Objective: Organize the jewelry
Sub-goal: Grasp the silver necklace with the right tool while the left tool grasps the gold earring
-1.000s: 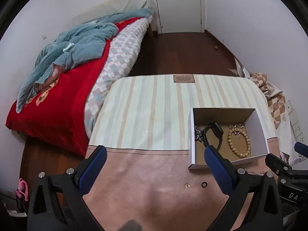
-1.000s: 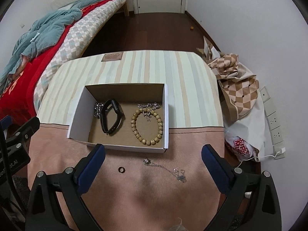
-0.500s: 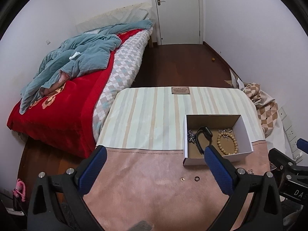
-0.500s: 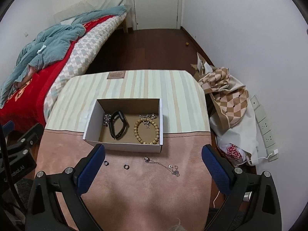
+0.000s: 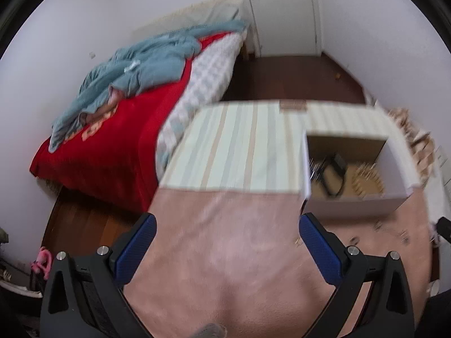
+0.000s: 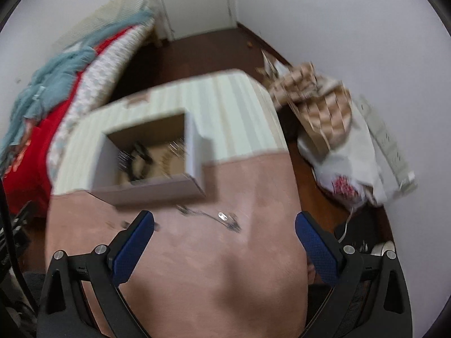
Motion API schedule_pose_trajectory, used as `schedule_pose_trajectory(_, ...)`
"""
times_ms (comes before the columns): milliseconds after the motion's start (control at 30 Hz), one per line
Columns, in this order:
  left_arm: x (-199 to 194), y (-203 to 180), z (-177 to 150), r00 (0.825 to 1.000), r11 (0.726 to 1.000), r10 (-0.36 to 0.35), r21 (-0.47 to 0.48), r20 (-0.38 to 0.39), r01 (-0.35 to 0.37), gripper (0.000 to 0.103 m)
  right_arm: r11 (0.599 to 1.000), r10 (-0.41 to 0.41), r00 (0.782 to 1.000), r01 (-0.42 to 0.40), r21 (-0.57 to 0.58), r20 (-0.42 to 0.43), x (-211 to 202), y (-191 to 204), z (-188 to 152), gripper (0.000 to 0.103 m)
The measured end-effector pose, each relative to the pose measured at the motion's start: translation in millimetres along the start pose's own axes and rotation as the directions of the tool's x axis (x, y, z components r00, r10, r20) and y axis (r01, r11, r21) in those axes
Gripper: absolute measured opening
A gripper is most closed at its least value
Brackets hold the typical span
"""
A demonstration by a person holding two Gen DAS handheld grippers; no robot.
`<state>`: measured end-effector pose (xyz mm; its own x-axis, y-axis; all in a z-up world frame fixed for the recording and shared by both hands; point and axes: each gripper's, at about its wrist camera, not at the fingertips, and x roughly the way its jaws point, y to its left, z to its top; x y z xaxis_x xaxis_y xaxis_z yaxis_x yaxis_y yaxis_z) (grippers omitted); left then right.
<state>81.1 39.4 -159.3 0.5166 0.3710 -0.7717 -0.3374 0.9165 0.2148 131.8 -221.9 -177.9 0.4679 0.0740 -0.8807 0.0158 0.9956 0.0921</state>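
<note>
A white cardboard box (image 5: 352, 204) (image 6: 152, 188) stands on the table and holds a black band (image 5: 334, 173) (image 6: 139, 160), a bead bracelet (image 5: 366, 181) and silver pieces. A silver chain (image 6: 211, 215) lies on the pink cloth in front of the box. Small rings (image 5: 353, 240) lie blurred on the cloth. My left gripper (image 5: 225, 242) is open and empty above the cloth, left of the box. My right gripper (image 6: 224, 239) is open and empty, just behind the chain. Both views are motion-blurred.
A bed with a red cover and blue blanket (image 5: 135, 67) stands left of the table. A checked cloth and bags (image 6: 324, 112) lie on the floor to the right. The striped tabletop (image 5: 239, 146) extends behind the box. A white door (image 5: 284, 14) is at the back.
Both grippers first drew back and up from the table, then dropped closer again. The right view has tilted and swung over the chain. Both grippers stay open.
</note>
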Motion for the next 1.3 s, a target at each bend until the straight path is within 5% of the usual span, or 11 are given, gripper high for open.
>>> schedule_pose_trajectory(67,20.8,-6.5,-14.9,0.999,1.000,0.025,0.007,-0.041,-0.025,0.103,1.000,-0.014,0.999,0.014,0.006,-0.035,26.3,-10.3,-12.4,0.101)
schedule_pose_trajectory(200,46.7,-16.1,-38.9,0.994,0.999,0.039,0.034,-0.107,-0.035,0.103,0.999,0.017,0.993,-0.014,0.029,-0.113,73.5,-23.2,-33.2,0.071)
schedule_pose_trajectory(433,77.4,-15.3,-50.8,0.982,0.997,0.064,0.045,-0.179,-0.057,0.103,0.999,0.007,0.999,-0.008,-0.046,-0.032,102.2,-14.1,-42.4,0.063)
schedule_pose_trajectory(533,84.2,-13.5,-50.0,0.980,0.997,0.068,0.041,-0.188,-0.061,0.103,0.993,-0.043,0.999,0.045,-0.106,0.015,105.2,-4.0,-44.7,0.047)
schedule_pose_trajectory(633,87.7,-14.1,-51.3,0.980,0.997,0.067,0.048,-0.189,-0.059,0.103,0.986,-0.051,0.997,0.058,-0.156,0.051,105.4,6.6,-46.2,0.009)
schedule_pose_trajectory(1067,104.4,-45.0,-40.4,0.962,0.990,-0.126,0.027,-0.243,0.137,0.102,0.998,0.035,0.996,-0.030,-0.059,0.083,64.7,-4.4,-48.1,0.004)
schedule_pose_trajectory(1233,101.4,-58.5,-38.3,0.962,0.982,-0.165,0.051,-0.217,0.180,0.083,0.999,0.026,0.998,-0.025,-0.028,0.054,71.4,-11.9,-52.3,0.004)
schedule_pose_trajectory(1300,98.4,-60.6,-38.0,0.961,0.978,-0.188,0.053,-0.205,0.202,0.064,1.000,0.022,0.999,-0.021,-0.022,0.049,73.5,-14.1,-53.2,0.004)
